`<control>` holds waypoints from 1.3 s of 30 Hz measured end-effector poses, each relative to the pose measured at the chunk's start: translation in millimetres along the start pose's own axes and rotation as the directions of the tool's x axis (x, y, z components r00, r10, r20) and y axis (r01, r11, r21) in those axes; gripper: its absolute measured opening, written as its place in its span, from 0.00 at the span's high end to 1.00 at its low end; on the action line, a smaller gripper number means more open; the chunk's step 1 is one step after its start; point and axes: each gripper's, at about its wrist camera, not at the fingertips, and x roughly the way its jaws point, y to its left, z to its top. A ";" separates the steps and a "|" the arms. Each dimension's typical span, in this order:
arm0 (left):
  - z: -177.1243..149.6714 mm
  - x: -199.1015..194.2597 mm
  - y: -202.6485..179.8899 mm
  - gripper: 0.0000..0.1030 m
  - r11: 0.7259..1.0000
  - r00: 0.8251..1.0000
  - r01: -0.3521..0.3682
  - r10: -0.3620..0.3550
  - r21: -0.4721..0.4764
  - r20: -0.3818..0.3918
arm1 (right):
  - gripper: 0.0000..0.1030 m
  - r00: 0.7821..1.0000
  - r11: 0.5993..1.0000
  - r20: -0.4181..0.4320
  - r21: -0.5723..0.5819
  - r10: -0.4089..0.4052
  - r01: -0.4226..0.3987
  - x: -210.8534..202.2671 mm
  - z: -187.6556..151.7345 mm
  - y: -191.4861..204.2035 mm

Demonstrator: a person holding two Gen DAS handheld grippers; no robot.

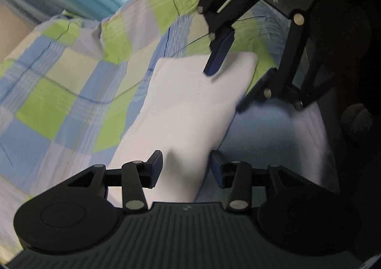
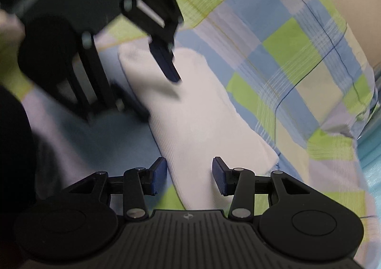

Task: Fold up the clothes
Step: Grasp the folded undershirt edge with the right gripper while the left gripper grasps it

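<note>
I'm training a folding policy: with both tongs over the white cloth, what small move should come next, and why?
Probably lower and close both tongs onto the white cloth. The left tongs and right tongs are open at opposite ends, gripping nothing.

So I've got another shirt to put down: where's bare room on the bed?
The checked sheet lies bare on the far side of the white folded cloth, out to its rumpled edge. Crowded over the cloth itself: the left gripper and right gripper, fingers open, straddle its opposite ends.
</note>
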 end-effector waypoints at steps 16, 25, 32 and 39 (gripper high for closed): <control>-20.0 3.6 27.5 0.58 0.996 0.998 -0.042 0.039 -0.073 -0.044 | 0.58 0.999 0.997 0.054 -0.075 0.001 0.003 17.5 10.1 4.1; -25.5 0.3 21.2 0.60 0.997 0.997 -0.067 0.065 -0.046 -0.044 | 0.58 0.995 0.996 -0.043 -0.010 -0.093 0.093 4.6 -13.7 -12.1; -20.6 5.0 20.7 0.61 0.996 0.997 -0.072 0.070 -0.048 -0.038 | 0.61 0.995 0.988 0.026 -0.117 -0.100 0.103 9.3 2.0 12.0; -31.0 1.6 22.2 0.60 0.997 0.996 -0.082 0.082 -0.010 -0.039 | 0.61 0.976 0.968 -0.051 -0.147 -0.212 0.202 14.8 -11.2 2.8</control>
